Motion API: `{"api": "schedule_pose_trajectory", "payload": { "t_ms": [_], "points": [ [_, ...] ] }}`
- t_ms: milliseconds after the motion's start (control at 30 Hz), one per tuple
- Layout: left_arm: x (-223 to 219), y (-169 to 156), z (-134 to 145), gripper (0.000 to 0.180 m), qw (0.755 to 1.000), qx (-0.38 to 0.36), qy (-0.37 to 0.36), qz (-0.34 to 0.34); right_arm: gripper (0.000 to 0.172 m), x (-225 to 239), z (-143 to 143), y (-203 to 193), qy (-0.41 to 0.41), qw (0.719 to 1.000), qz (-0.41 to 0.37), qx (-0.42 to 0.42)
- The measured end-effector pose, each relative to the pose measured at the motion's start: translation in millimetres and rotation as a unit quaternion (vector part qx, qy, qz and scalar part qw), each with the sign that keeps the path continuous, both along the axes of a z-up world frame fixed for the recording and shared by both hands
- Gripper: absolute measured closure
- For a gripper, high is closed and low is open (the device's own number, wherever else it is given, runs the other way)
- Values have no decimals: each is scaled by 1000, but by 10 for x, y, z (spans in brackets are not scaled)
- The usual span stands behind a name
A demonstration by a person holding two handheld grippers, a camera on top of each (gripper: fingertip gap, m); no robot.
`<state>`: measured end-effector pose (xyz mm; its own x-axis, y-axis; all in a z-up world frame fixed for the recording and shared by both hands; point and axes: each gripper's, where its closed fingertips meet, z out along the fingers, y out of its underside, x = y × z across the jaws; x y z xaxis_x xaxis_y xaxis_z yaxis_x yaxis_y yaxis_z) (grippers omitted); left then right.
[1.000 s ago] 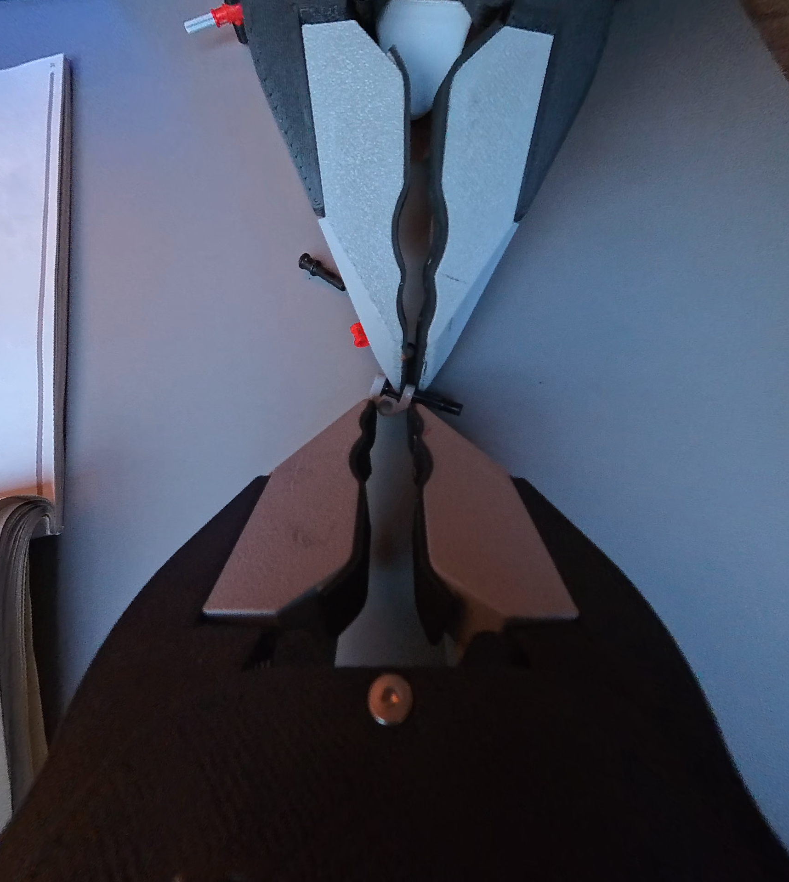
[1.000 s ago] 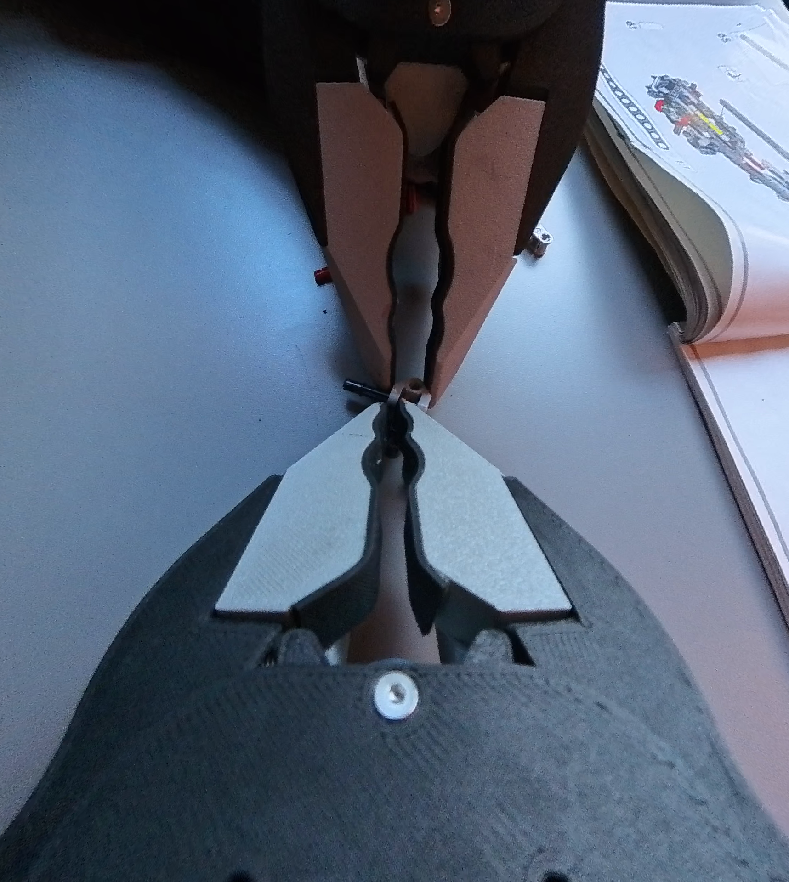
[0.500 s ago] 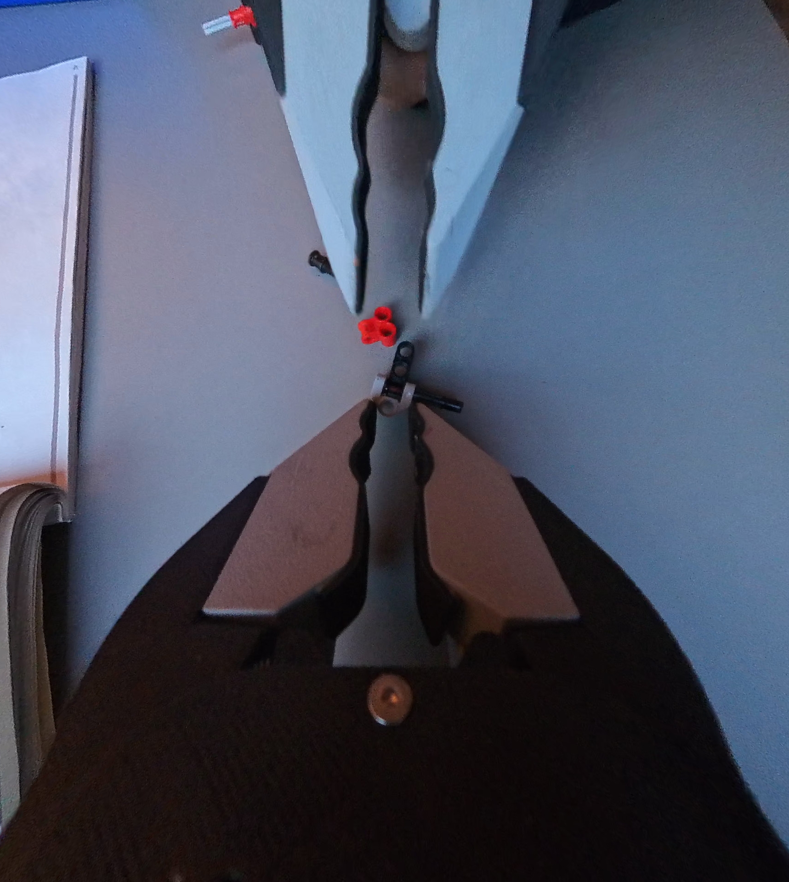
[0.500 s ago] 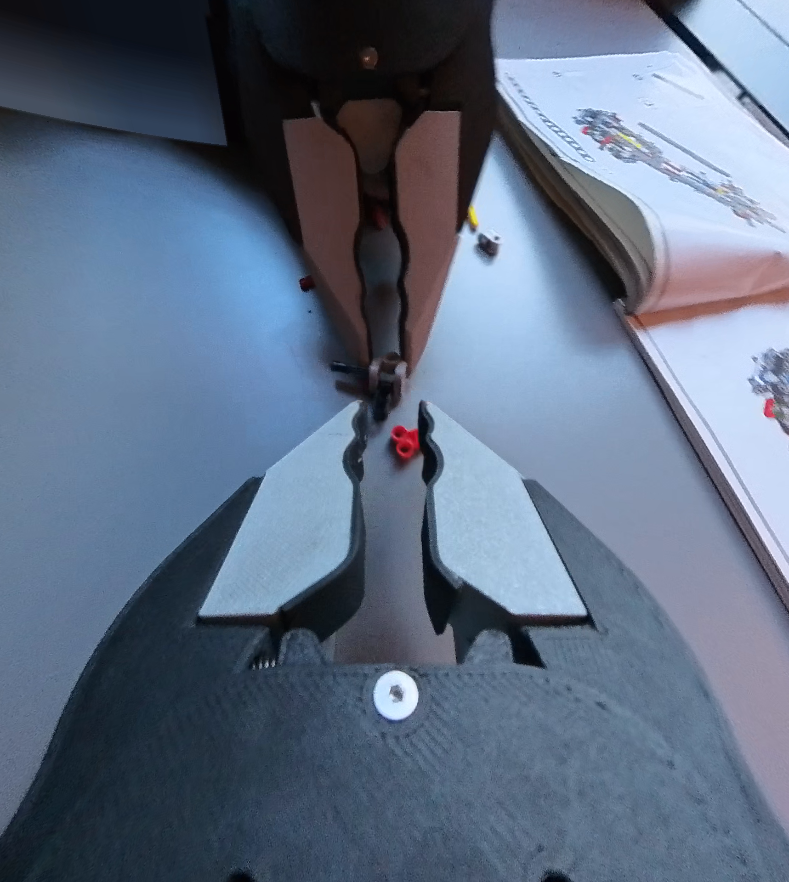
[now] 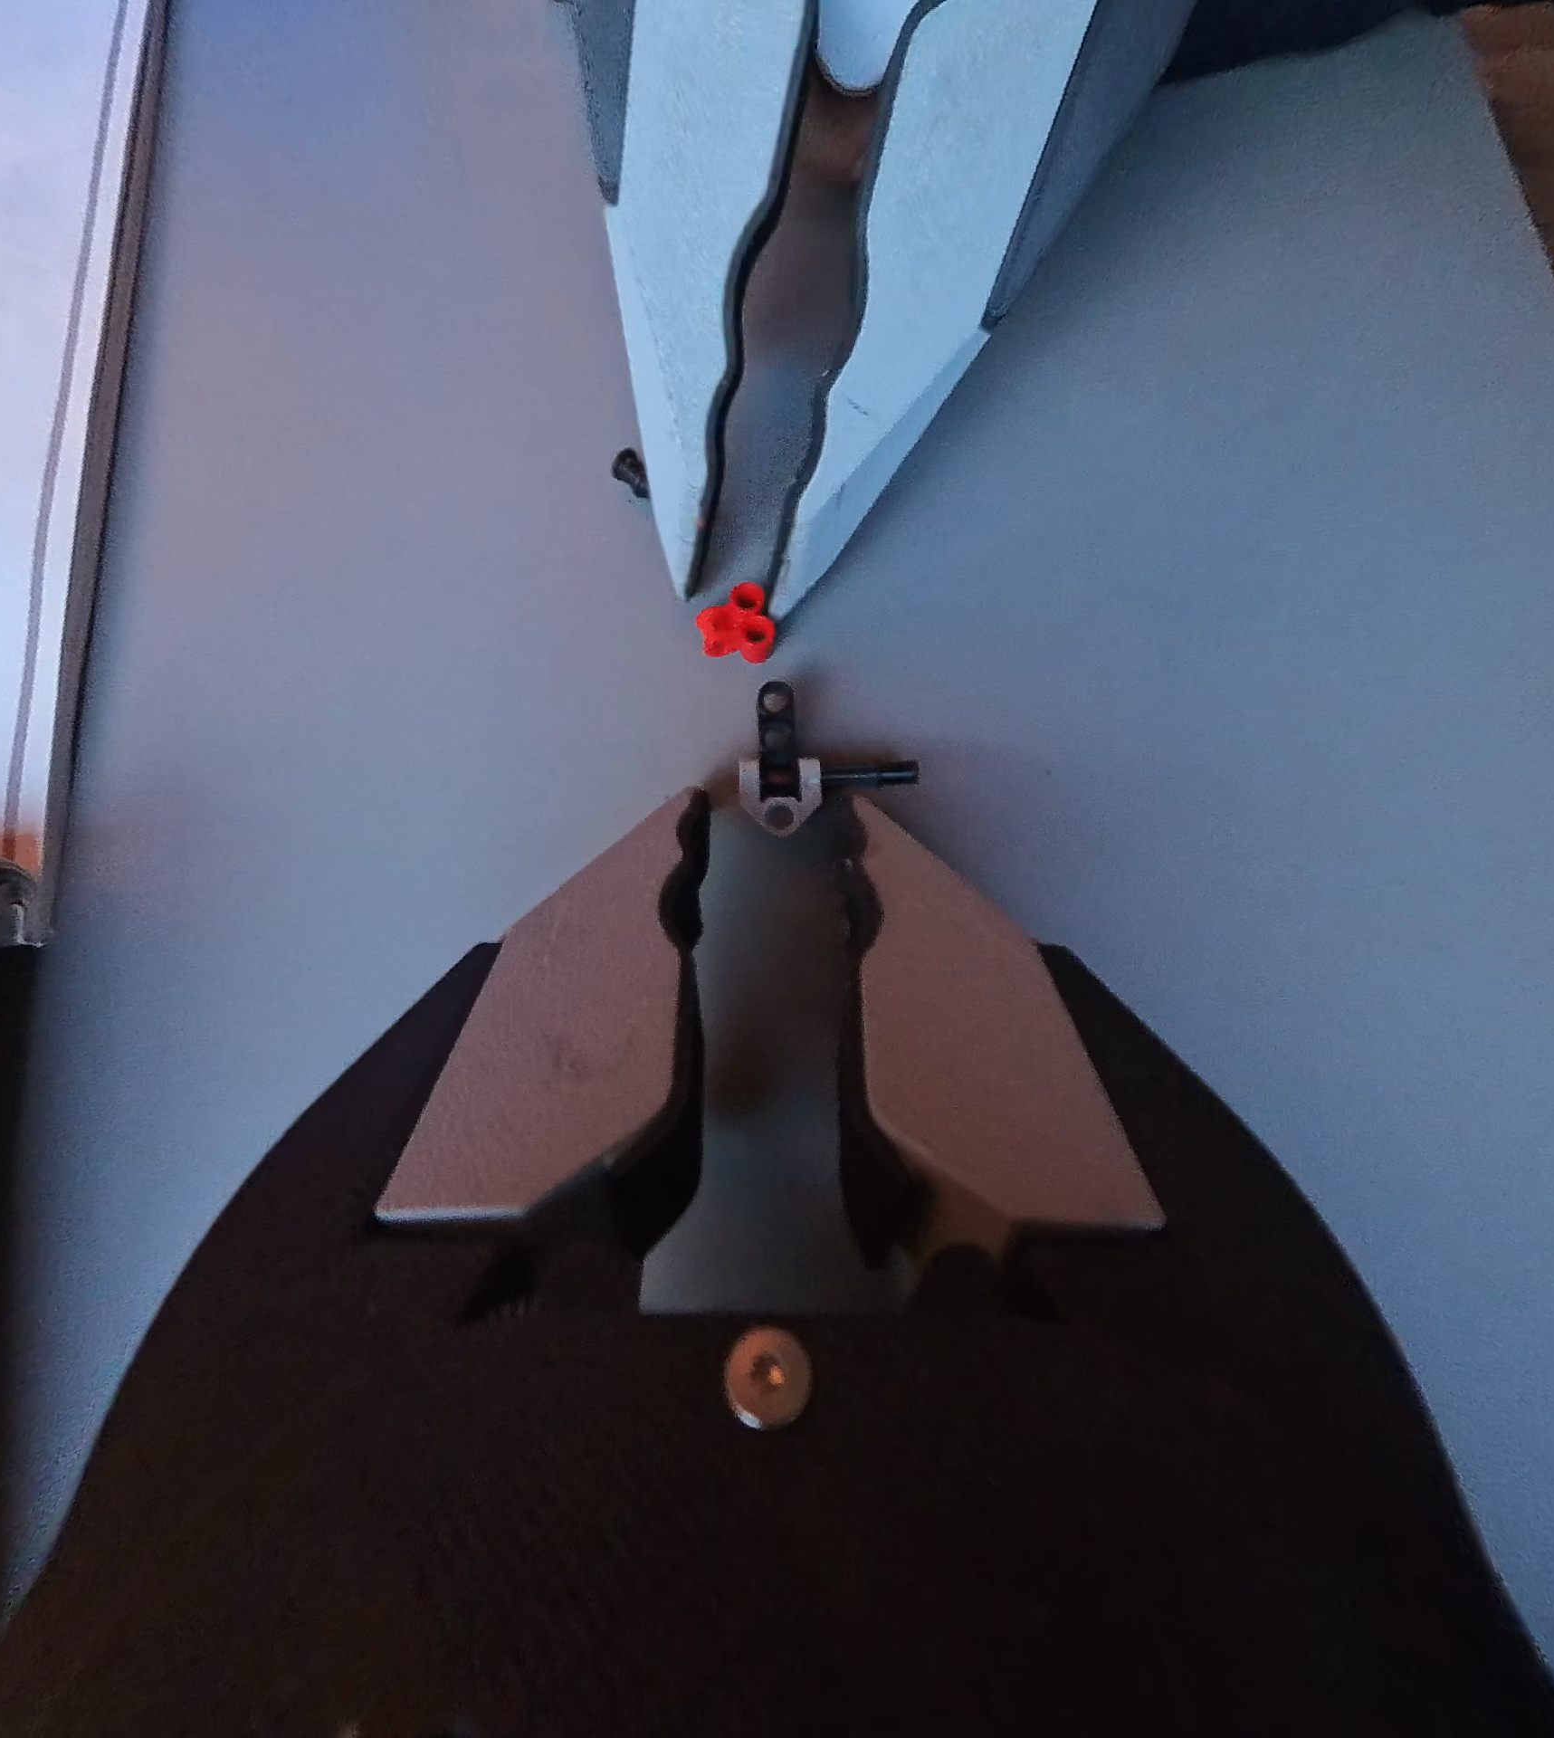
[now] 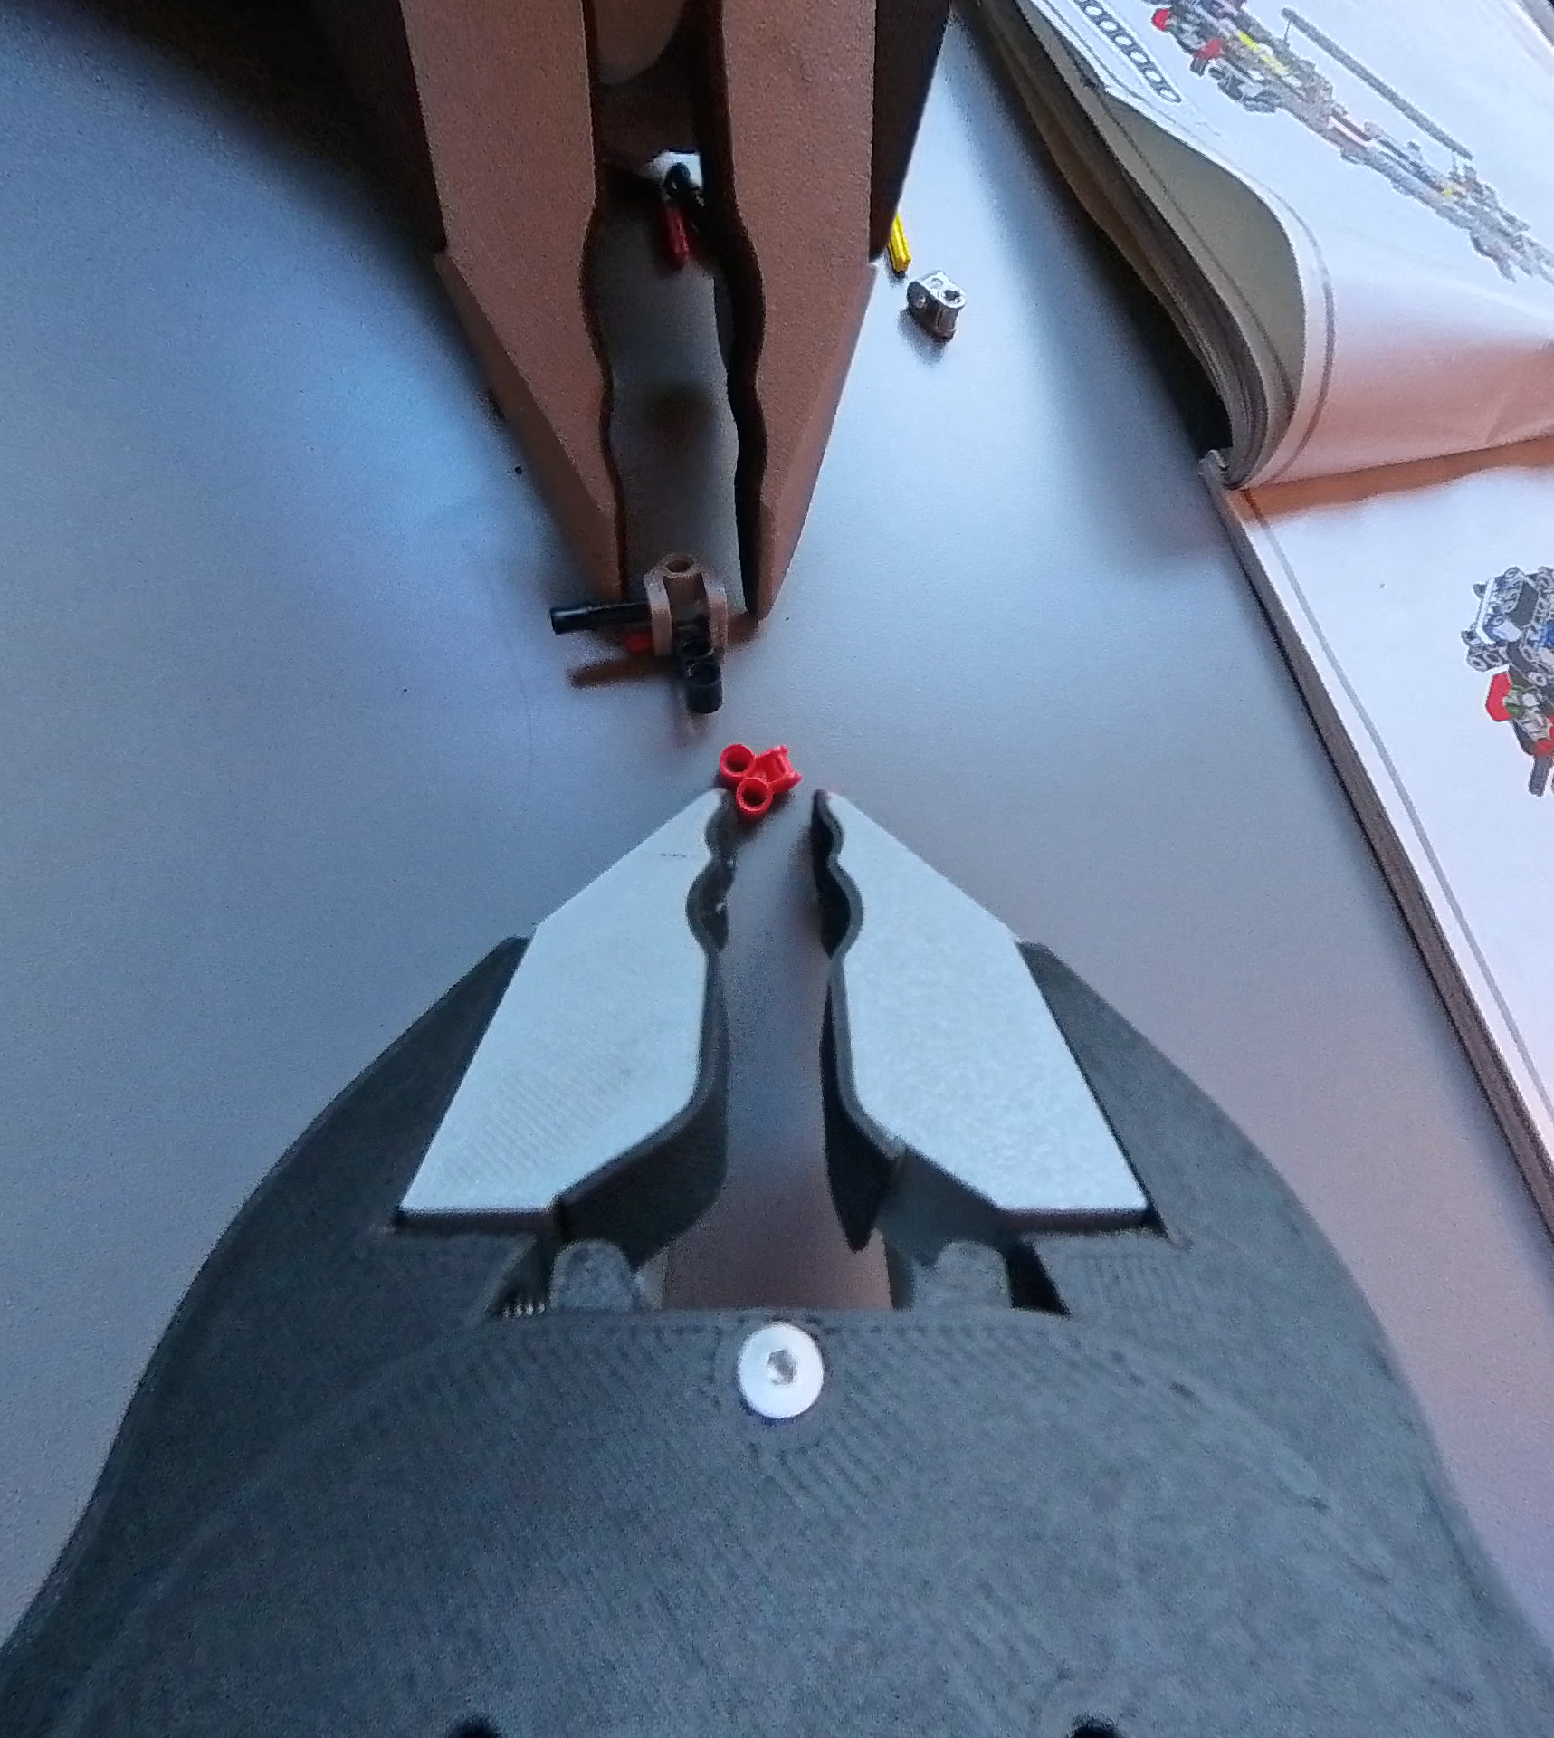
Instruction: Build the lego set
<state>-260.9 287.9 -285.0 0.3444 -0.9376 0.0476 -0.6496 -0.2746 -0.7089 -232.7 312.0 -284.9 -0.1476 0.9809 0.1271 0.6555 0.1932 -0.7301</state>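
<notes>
The left claw stands open on the grey tabletop, gripping nothing; a small grey-and-black pin assembly lies at its tips, apart from its left fingertip. Facing it, the right claw is slightly open and bare, a red connector piece just beyond its tips. An open instruction booklet lies at the right.

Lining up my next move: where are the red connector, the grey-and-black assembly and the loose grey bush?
red connector (image 6: pixel 757 777), right wrist view, on its front ring.
grey-and-black assembly (image 5: pixel 780 788), left wrist view, on its grey yoke.
loose grey bush (image 6: pixel 934 299), right wrist view, on its body.
</notes>
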Motion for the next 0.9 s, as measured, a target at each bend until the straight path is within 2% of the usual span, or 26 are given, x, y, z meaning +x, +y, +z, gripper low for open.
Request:
{"api": "schedule_pose_trajectory", "payload": {
  "t_ms": [67, 300, 600, 900],
  "points": [
    [1, -12, 0, 155, 1000, -2, 2, 0, 168, 8, -10, -17, -3, 1000, 6, -1],
    [-14, -26, 108, 154, 1000, 12, 0, -4, 169, 7, 20, -35, 6, 1000, 13, 0],
    [48, 59, 191, 157, 999, 44, 6, 6, 169, -6, 287, -193, 67, 996, 58, -19],
    [239, -50, 173, 168, 996, 76, 19, -48, 169, -38, 305, -320, 72, 994, 84, -14]
  ]
}}
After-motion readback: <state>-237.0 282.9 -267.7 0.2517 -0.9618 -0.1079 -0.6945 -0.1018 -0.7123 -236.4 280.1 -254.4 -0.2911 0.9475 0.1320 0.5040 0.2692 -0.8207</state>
